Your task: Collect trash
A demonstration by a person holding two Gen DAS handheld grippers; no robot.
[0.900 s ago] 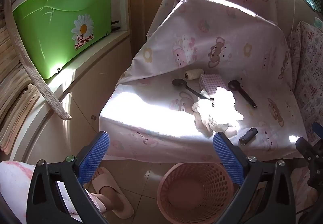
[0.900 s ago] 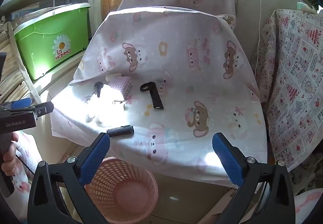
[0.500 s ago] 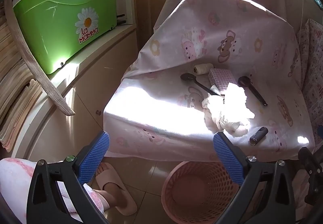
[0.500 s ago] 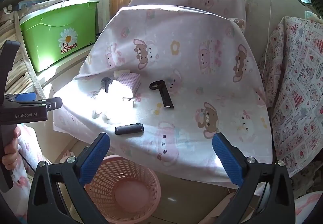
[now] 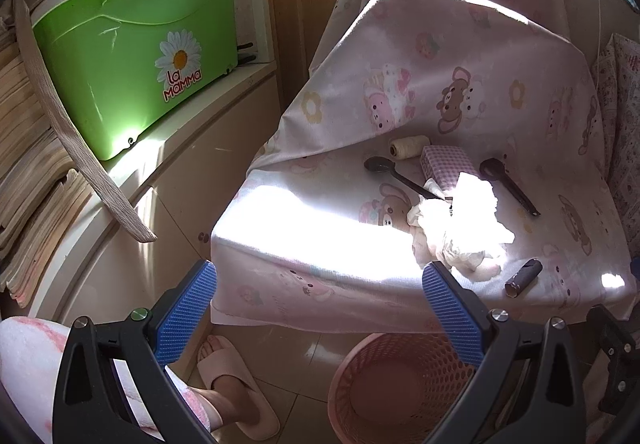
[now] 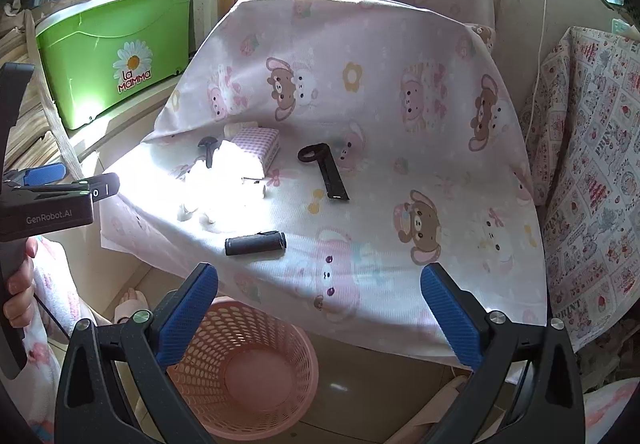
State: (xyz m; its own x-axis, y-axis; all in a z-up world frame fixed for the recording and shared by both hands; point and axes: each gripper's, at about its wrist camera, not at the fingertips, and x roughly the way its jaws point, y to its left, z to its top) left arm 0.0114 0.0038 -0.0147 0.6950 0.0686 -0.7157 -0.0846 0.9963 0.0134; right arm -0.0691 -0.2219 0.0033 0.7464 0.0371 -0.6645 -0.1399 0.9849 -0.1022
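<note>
A heap of crumpled white tissue [image 5: 464, 224] [image 6: 224, 183] lies in bright sun on the seat of a chair draped in pink cartoon cloth [image 5: 312, 228] [image 6: 400, 163]. A dark cardboard tube [image 5: 523, 277] [image 6: 255, 244] rests near the seat's front edge. On the floor under that edge stands an empty pink mesh basket [image 5: 396, 384] [image 6: 248, 368]. My left gripper [image 5: 320, 316] hovers open in front of the seat, holding nothing. My right gripper [image 6: 320, 318] is open too, above the basket and short of the tube.
Two black spoons [image 5: 400, 177] [image 6: 324, 171], a checked pink pack [image 5: 446, 163] and a cream thread spool [image 5: 408, 144] also lie on the seat. A green bin [image 5: 132, 67] sits on a ledge at left. A slippered foot [image 5: 236, 384] stands by the basket.
Both views have shifted slightly: the chair and its items sit a bit further right and larger in the left wrist view, and the right wrist view has drawn a little closer to the seat.
</note>
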